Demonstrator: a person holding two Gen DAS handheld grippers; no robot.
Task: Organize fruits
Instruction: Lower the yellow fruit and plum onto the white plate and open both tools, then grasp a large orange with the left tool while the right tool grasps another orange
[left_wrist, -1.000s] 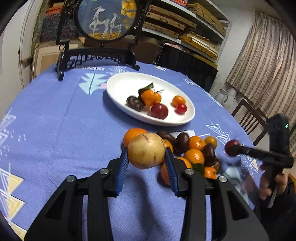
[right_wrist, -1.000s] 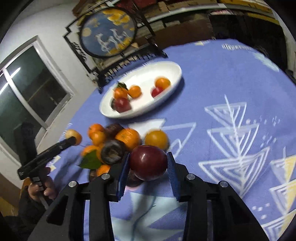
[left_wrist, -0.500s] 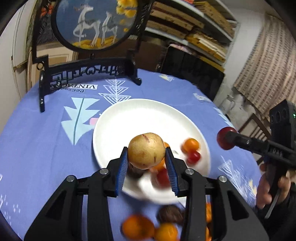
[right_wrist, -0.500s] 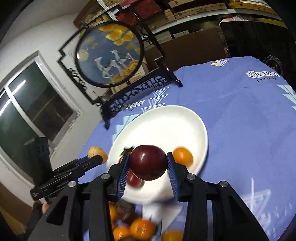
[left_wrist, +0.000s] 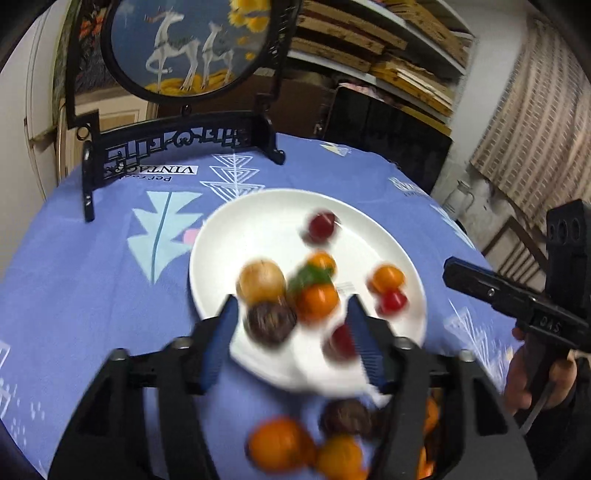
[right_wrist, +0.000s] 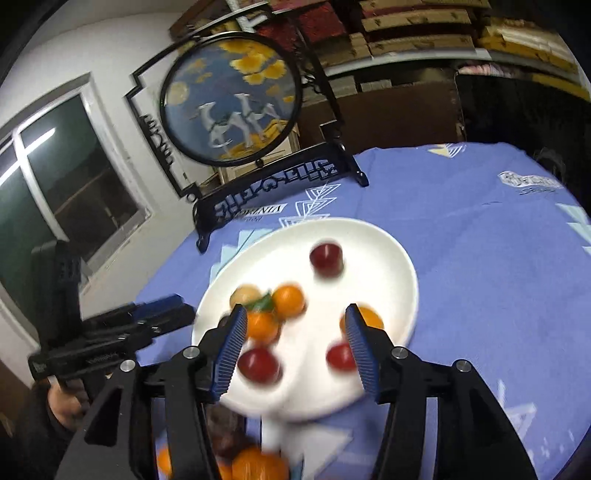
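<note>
A white plate on the blue tablecloth holds several fruits: a yellow-brown fruit, a dark red plum, oranges and small red ones, all blurred. My left gripper is open and empty above the plate's near rim. My right gripper is open and empty over the same plate; the plum lies at its far side. A pile of oranges and dark fruits lies on the cloth in front of the plate.
A black stand with a round deer picture stands at the table's far edge. The right gripper's body shows at the right of the left wrist view. A chair and curtain stand beyond the table.
Both grippers have opened. The yellow-brown fruit has dropped from the left gripper onto the plate, and the dark red plum from the right gripper onto its far side.
</note>
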